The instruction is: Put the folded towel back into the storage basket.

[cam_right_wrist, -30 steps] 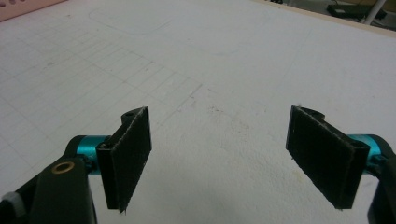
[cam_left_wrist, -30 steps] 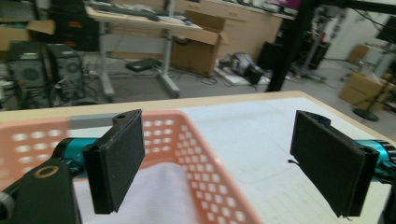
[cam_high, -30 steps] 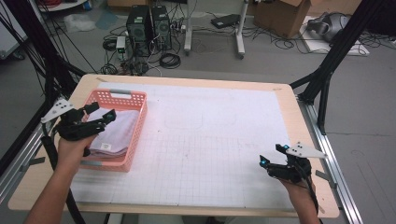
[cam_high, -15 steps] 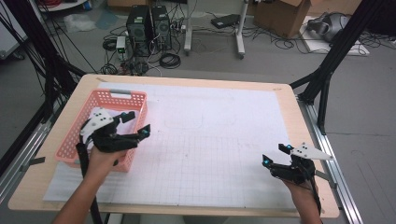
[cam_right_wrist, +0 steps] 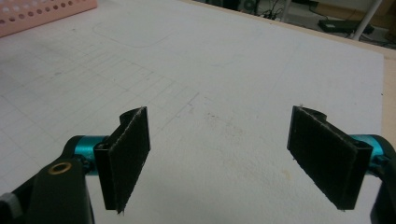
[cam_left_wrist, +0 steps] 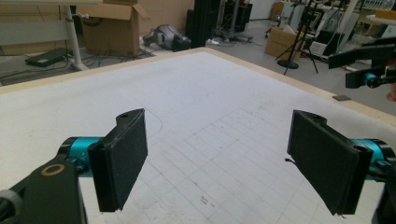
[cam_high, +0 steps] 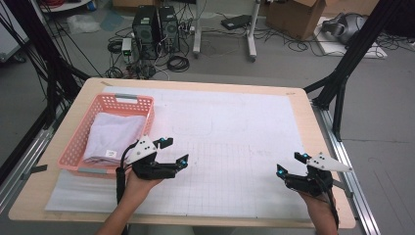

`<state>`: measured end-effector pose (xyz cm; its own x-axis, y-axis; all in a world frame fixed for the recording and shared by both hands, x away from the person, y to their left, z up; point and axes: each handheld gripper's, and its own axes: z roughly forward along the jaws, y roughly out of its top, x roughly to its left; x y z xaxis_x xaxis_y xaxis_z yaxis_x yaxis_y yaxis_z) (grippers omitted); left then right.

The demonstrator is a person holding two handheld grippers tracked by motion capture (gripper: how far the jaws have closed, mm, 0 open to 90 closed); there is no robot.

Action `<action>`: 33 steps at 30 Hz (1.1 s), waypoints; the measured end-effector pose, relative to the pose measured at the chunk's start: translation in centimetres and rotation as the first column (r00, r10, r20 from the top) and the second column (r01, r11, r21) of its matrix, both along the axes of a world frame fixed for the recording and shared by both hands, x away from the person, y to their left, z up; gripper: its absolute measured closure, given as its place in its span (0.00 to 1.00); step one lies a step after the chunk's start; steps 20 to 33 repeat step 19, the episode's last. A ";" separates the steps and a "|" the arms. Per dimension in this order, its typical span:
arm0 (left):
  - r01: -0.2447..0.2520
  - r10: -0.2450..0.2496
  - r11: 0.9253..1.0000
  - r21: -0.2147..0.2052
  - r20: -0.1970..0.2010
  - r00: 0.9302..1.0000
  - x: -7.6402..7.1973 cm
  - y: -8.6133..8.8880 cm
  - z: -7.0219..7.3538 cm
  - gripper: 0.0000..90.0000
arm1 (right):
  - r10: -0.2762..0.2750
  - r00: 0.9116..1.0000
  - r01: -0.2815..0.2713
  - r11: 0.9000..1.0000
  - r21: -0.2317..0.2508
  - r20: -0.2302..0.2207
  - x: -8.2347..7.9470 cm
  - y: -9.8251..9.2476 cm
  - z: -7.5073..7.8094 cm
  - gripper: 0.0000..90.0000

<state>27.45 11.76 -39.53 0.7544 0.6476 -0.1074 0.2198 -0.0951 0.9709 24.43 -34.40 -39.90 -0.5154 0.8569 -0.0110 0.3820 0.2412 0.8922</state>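
The folded cloth was left in the pink basket, at 10 o'clock from the left gripper, whose jaws were spread apart, empty. The right gripper was held open too. Since 0.5 s earlier, the left gripper had been withdrawn from the basket onto the mat.

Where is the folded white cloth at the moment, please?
In the high view, the folded white cloth lies inside the pink basket at the table's left, just left of the open left claw.

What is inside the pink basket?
Inside the pink basket lies a folded pale cloth with a small white tag on it. The cloth covers most of the bottom, so anything underneath it is hidden. Both grippers are outside the basket.
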 end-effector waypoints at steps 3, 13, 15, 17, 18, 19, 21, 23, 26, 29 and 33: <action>0.007 -0.007 1.000 0.007 -0.001 1.000 -0.1 -0.2 0.0 0.23 | 0.000 1.000 0.000 1.000 -0.003 0.002 0.1 0.0 -0.1 0.22; 0.003 -0.003 1.000 0.008 -0.016 1.000 0.0 -0.1 -0.6 0.23 | 0.012 1.000 -0.012 0.999 -0.033 -0.006 0.2 0.5 -0.3 0.22; 0.002 -0.002 1.000 0.004 -0.018 1.000 0.0 0.0 -0.6 0.23 | 0.012 1.000 -0.012 0.999 -0.033 -0.005 0.2 0.5 -0.3 0.22; -0.003 0.003 1.000 0.002 -0.020 1.000 0.1 0.1 -0.7 0.23 | 0.010 1.000 -0.010 0.999 -0.037 -0.007 0.3 0.5 -0.4 0.22; -0.003 0.003 1.000 0.003 -0.025 1.000 0.1 0.1 -0.8 0.23 | 0.009 1.000 -0.009 0.999 -0.036 -0.010 0.3 0.5 -0.4 0.22; -0.003 0.003 1.000 0.003 -0.025 1.000 0.1 0.1 -0.8 0.23 | 0.009 1.000 -0.009 0.999 -0.036 -0.010 0.3 0.5 -0.4 0.22; -0.003 0.003 1.000 0.003 -0.025 1.000 0.1 0.1 -0.8 0.23 | 0.009 1.000 -0.009 0.999 -0.036 -0.010 0.3 0.5 -0.4 0.22; -0.003 0.003 1.000 0.003 -0.025 1.000 0.1 0.1 -0.8 0.23 | 0.009 1.000 -0.009 0.999 -0.036 -0.010 0.3 0.5 -0.4 0.22; -0.003 0.003 1.000 0.003 -0.025 1.000 0.1 0.1 -0.8 0.23 | 0.009 1.000 -0.009 0.999 -0.036 -0.010 0.3 0.5 -0.4 0.22; -0.003 0.003 1.000 0.003 -0.025 1.000 0.1 0.1 -0.8 0.23 | 0.009 1.000 -0.009 0.999 -0.036 -0.010 0.3 0.5 -0.4 0.22; -0.003 0.003 1.000 0.003 -0.025 1.000 0.1 0.1 -0.8 0.23 | 0.009 1.000 -0.009 0.999 -0.036 -0.010 0.3 0.5 -0.4 0.22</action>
